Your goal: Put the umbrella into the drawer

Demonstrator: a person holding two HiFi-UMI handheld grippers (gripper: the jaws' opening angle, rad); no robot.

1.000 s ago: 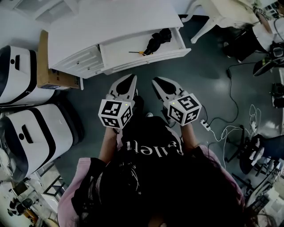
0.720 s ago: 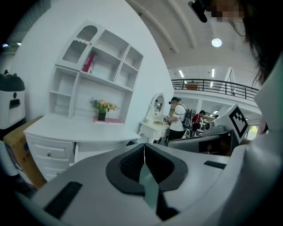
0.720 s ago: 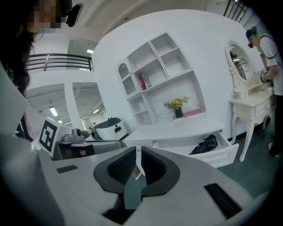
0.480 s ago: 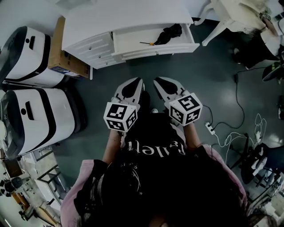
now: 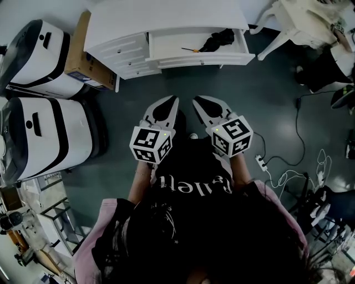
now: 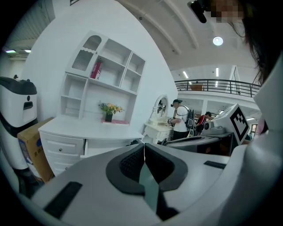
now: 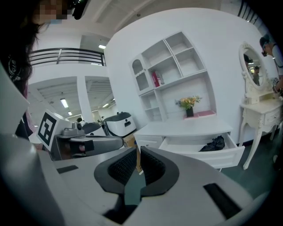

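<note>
Head view, looking steeply down: a person in a dark printed top stands on a dark floor facing a white desk. The desk's right-hand drawer is pulled open. The black folded umbrella lies inside it, bunched at the drawer's right end near the right wall. A thin rod with a yellow spot points from it toward the drawer's middle.

The person holds both tools out over the floor, well short of the desk. The left gripper and right gripper sit side by side, tips close together. Each carries a cube with square markers.

The left gripper view shows that tool's pads pressed tip to tip, clenched on nothing. The right gripper view shows its jaws drawn together too, with nothing between them. Beyond them are the open drawer and the umbrella.

A cardboard box leans at the desk's left side. Two white-and-black machines stand left of it. A power strip with cables lies on the floor at right.
</note>
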